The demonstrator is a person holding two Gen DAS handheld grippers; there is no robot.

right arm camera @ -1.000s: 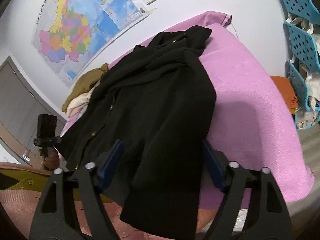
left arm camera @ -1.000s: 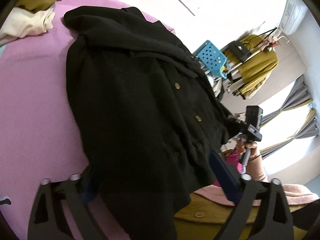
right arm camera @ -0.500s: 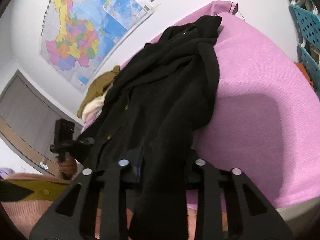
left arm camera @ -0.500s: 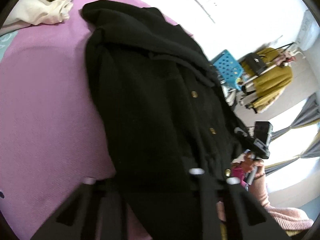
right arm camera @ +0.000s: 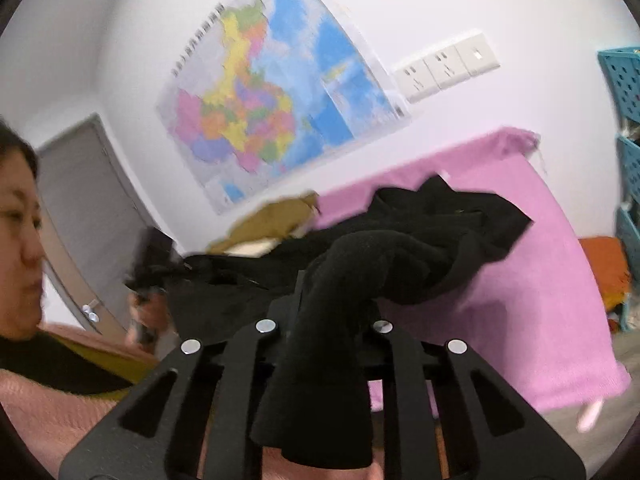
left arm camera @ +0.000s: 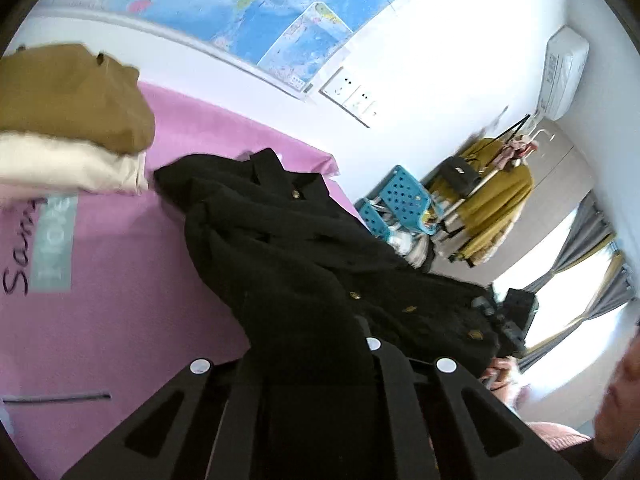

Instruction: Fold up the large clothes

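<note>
A black coat [left arm camera: 280, 248] with brass buttons lies on the pink bed cover [left arm camera: 120, 300], its near hem lifted. My left gripper [left arm camera: 316, 340] is shut on the hem, and the cloth drapes over and hides its fingertips. In the right wrist view the same coat [right arm camera: 420, 232] runs back over the pink cover [right arm camera: 552, 288]. My right gripper [right arm camera: 328, 300] has a thick bunch of the hem between its jaws, which are closing and pressing on it. The cloth hangs down over the right gripper's frame. The other gripper [left arm camera: 516, 312] shows at the coat's far corner.
Folded mustard and cream clothes [left arm camera: 68, 120] are stacked at the bed's far left. Blue perforated crates [left arm camera: 400, 204] and a clothes rack with a mustard coat [left arm camera: 492, 196] stand past the bed. A wall map [right arm camera: 272, 112] hangs behind. A person [right arm camera: 20, 240] stands close at left.
Both grippers went from open around the coat's hem to shut on it. Both then rose, lifting the hem off the bed, and the views tilted up toward the wall.
</note>
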